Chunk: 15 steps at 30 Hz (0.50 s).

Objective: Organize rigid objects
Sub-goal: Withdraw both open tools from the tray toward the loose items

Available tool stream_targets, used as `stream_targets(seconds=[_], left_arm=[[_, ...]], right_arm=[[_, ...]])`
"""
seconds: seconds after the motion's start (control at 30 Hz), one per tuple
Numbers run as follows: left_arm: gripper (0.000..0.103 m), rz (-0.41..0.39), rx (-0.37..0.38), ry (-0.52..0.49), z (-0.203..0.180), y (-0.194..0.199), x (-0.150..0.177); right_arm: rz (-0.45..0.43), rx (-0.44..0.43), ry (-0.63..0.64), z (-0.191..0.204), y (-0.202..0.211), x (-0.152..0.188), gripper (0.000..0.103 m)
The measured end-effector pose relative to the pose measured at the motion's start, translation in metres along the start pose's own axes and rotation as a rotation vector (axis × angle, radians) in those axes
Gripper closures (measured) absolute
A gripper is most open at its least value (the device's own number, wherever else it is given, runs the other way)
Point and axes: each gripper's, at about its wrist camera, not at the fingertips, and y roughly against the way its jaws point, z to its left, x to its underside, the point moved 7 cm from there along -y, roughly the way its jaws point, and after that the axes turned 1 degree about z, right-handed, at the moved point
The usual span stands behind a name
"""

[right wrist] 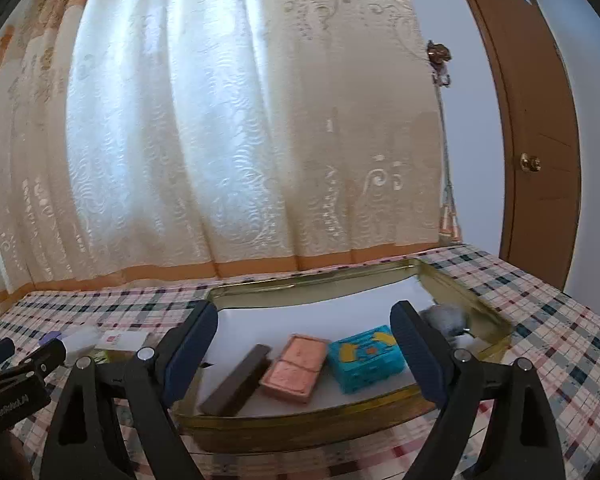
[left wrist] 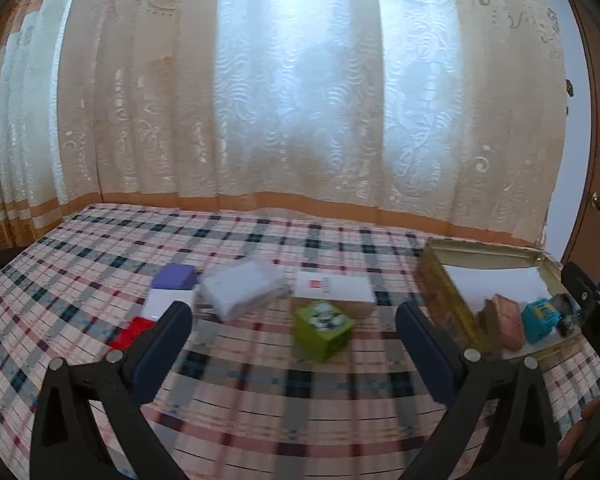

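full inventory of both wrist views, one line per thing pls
tin tray: 1, gold, white inside, on the cloth, right side
dark bar: 1, brown, in tray, leftmost
pink box: 1, pink, in tray, beside the bar
teal box: 1, teal with yellow, in tray, right of pink
grey item: 1, blurred, tray's far right corner
green box: 1, green, on cloth, nearest of the loose ones
white box: 1, white top with red mark, behind green
pale box: 1, whitish, tilted, left of it
purple box: 1, far left
white-red box: 1, near left finger
checked cloth: 1
curtain: 1, cream
door: 1, brown
left gripper: open
right gripper: open
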Motion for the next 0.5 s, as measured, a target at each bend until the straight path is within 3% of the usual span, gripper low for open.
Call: stream_targets(seconds=[0.3,0.5], left_arm=[[0.000,0.037,-0.076,0.094,0.073,-0.010,-0.001],[0.000,0.104,-0.094,0.169,0.116,-0.020,0.003]], right_arm=[[0.013,-0.056,0.056,0.043,-0.002,0.005,0.013],[0.042,-0.117,0.083,0.078,-0.009,0.010,0.013]])
